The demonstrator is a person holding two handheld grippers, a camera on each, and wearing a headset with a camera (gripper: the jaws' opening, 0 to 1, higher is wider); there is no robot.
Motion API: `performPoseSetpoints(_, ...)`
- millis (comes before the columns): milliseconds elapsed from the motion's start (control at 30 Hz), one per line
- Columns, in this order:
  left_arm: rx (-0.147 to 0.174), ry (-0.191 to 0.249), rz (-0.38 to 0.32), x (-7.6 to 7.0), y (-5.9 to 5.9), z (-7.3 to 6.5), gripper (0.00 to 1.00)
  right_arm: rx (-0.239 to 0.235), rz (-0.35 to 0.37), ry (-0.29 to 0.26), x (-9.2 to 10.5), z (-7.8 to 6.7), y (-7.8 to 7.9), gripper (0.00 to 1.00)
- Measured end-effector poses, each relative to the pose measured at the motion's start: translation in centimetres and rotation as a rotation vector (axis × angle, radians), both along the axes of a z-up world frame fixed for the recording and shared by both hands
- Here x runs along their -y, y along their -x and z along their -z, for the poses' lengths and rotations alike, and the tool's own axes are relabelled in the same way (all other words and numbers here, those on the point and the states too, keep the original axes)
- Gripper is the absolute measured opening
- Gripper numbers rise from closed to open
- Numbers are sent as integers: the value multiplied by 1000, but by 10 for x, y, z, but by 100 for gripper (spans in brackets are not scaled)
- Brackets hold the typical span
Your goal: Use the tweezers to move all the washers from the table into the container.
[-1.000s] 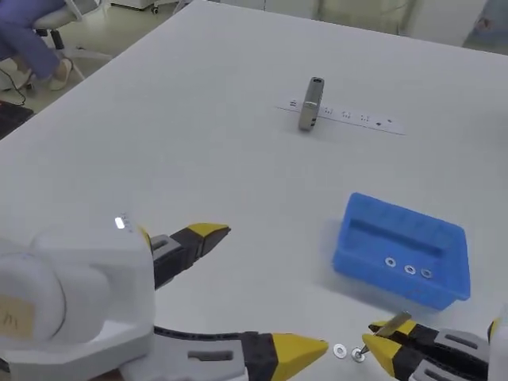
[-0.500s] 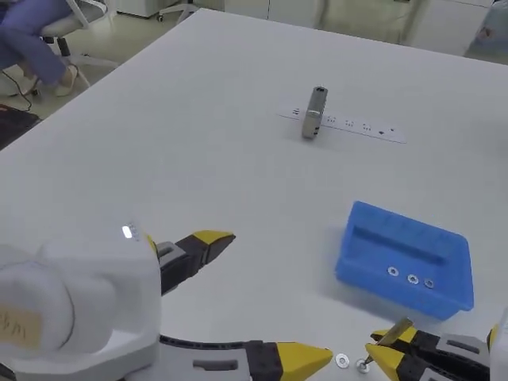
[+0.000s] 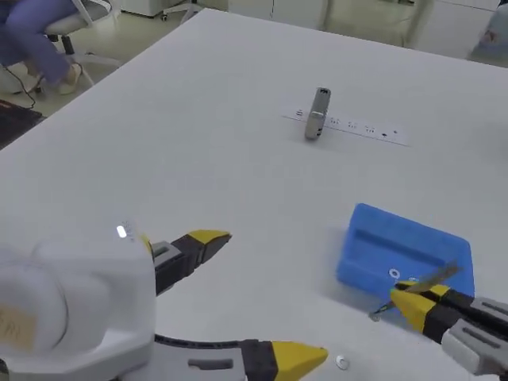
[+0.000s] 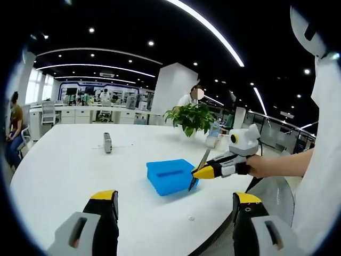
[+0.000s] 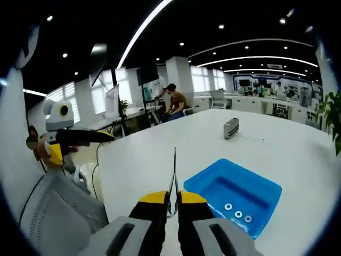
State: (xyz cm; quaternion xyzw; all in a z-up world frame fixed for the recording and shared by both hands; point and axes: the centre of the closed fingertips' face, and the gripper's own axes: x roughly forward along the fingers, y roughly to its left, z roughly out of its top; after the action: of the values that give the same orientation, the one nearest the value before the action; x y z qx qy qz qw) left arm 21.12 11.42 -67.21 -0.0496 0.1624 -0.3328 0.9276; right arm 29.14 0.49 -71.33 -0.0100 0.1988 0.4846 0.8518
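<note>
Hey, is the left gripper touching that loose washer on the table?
Apart. The left gripper view shows the washer lying in the wide gap between the left gripper's open fingers, clear of both.

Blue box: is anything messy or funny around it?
Nothing is spilled or broken. The blue container sits flat with three washers inside. A lone washer lies outside it on the white table, not yet picked up.
</note>
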Motion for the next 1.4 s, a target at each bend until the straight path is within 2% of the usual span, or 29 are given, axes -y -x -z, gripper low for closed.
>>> performPoseSetpoints(133,3,-2,-7,-4,1,-2,90,-3,55,-45,6,-11,-23,3)
performPoseSetpoints(233,2,-7,-13,-7,1,-1,90,-10,95,-45,10,-14,-39,3)
performPoseSetpoints(367,0,-8,-24,-10,1,-1,90,-28,130,-35,14,-10,-56,3)
performPoseSetpoints(567,1,-5,-34,-13,2,-1,90,-79,168,11,13,8,-76,3)
performPoseSetpoints(833,-5,-12,-37,-17,3,1,90,-117,151,92,3,32,-86,3)
performPoseSetpoints(1133,-10,-20,-32,-19,2,3,90,-94,119,220,4,51,-91,3)
performPoseSetpoints(1400,0,-19,-20,-17,-3,0,90,-91,109,262,6,60,-93,3)
